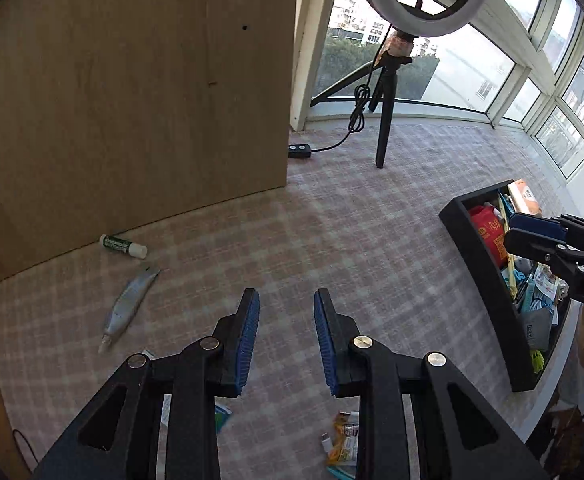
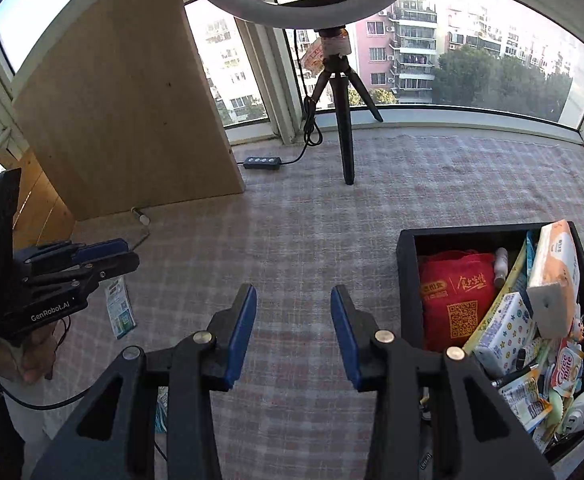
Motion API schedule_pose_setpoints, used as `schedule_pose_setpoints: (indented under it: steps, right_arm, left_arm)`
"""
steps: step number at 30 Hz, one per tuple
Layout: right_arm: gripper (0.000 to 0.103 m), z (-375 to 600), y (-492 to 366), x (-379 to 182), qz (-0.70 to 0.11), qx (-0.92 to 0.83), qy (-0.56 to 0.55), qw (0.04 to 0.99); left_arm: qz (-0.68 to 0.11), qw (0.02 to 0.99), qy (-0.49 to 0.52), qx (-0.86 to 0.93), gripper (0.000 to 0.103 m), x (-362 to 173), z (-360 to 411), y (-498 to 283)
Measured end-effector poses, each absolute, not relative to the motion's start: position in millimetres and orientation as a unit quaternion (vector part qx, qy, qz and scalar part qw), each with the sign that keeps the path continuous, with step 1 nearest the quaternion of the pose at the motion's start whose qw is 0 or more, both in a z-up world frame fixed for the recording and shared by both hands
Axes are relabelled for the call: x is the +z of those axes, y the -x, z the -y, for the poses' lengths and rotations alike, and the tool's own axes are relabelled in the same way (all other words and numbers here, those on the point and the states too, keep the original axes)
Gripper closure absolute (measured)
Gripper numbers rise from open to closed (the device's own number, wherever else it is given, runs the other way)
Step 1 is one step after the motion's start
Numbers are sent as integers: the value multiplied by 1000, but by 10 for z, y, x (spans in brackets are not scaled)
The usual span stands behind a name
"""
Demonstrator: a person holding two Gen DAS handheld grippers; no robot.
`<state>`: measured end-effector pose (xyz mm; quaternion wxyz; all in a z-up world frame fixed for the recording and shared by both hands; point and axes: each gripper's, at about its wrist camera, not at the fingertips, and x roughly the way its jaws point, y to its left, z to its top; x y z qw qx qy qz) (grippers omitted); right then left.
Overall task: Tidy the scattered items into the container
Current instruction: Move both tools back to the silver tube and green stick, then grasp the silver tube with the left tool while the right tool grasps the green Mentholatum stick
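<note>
My left gripper (image 1: 286,296) hangs open over the checked cloth with nothing between its blue pads. A green-and-white tube (image 1: 123,245) and a silver tube (image 1: 130,304) lie to its left near the wooden panel. A yellow snack packet (image 1: 344,440) and a teal packet (image 1: 222,416) lie partly hidden under its fingers. My right gripper (image 2: 293,292) is open and empty, just left of the black container (image 2: 406,264), which is full of packets, a red bag and tissue packs. The left gripper (image 2: 128,254) shows at the left above a teal-and-white packet (image 2: 119,306).
A ring light on a black tripod (image 2: 346,152) stands at the back, its cable and controller (image 2: 262,162) on the cloth. A wooden panel (image 1: 132,100) walls the left side. Windows curve round the far edge. A hand (image 2: 32,356) holds the left gripper.
</note>
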<state>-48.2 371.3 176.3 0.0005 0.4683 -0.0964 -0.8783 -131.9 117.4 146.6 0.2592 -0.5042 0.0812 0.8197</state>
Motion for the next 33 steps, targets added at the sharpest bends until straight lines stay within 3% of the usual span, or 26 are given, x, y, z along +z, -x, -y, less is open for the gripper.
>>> schedule_pose_setpoints:
  steps: [10,12,19,25,28,33]
  right_arm:
    - [65,-2380,1500,1627,-55,-867,-474,142]
    - [65,-2166,1713,1552,-76,-859,-482,158]
    - [65,-1601,2354,1144,-117,-829,-507,206]
    - [64,-1361,2731,788,-122,-812,-527,220]
    - [64,-1282,2847,667,-124,-807,-531,229]
    - [64,-1156,3029,504,-118,-803,-536,234]
  left_arm:
    - [-103,187,547,810,72,887,-190,1804]
    - [-106,191,555,803,65,776,-121,1871]
    - [-116,225,567,784,52,489,-70,1988]
    - [-116,229,565,784,53,312,-88,2061]
    - [-113,223,563,788,64,246,-74,2082]
    - [-108,223,552,796,73,247,-65,2064]
